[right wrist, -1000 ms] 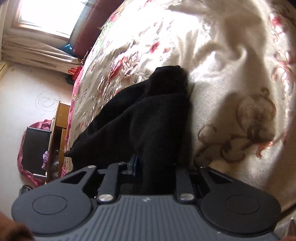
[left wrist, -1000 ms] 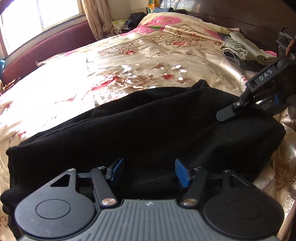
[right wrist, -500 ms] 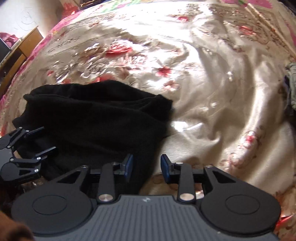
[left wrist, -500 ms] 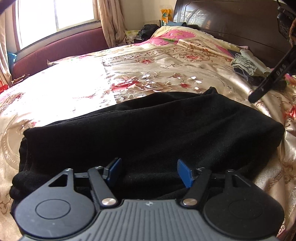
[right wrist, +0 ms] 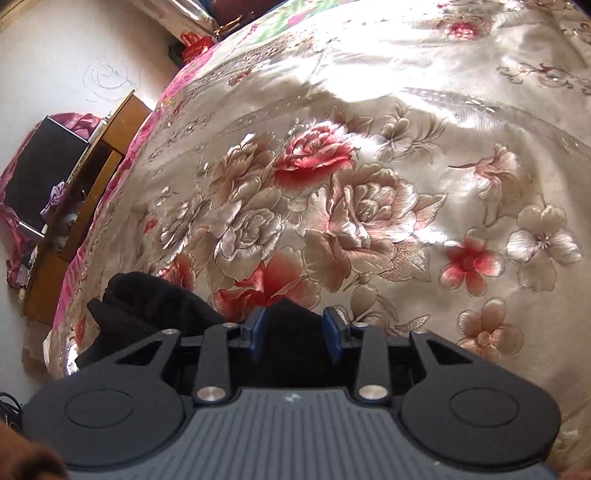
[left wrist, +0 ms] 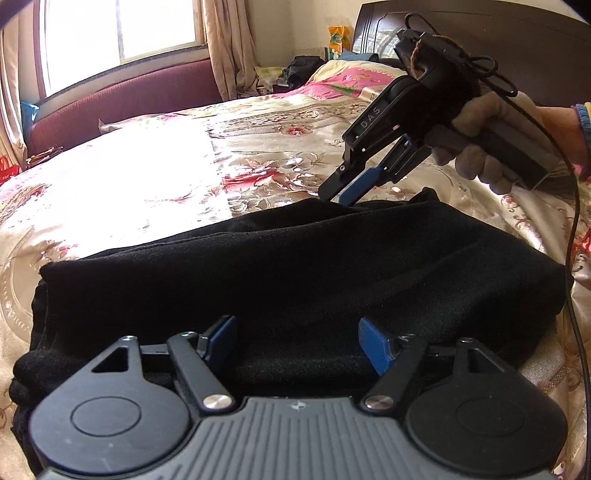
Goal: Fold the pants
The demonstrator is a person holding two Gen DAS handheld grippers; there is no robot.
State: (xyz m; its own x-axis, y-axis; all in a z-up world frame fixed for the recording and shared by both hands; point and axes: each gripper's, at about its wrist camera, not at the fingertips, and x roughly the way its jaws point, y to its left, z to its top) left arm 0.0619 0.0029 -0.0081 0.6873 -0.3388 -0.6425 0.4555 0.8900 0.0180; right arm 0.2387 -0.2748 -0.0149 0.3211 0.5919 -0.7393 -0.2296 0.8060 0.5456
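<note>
The black pants (left wrist: 295, 273) lie folded in a long thick bundle across the floral bedspread (left wrist: 155, 177). My left gripper (left wrist: 297, 341) is open, its blue pads just above the bundle's near edge, holding nothing. My right gripper (left wrist: 338, 192) shows in the left wrist view, held in a gloved hand, tips pointing down at the bundle's far edge. In the right wrist view the right gripper (right wrist: 295, 334) is open and empty, with the pants' far edge (right wrist: 155, 299) below and to the left of the pads.
The bedspread (right wrist: 369, 166) stretches beyond the pants. A dark wooden headboard (left wrist: 480, 33) and pillows stand at the far right, a maroon padded bench (left wrist: 122, 99) under the window. A wooden cabinet (right wrist: 74, 206) and a black screen stand beside the bed.
The right gripper let go of the pants' end, opened, and swung over to the bundle's far edge. The left gripper stayed open at the near edge and tilted up slightly.
</note>
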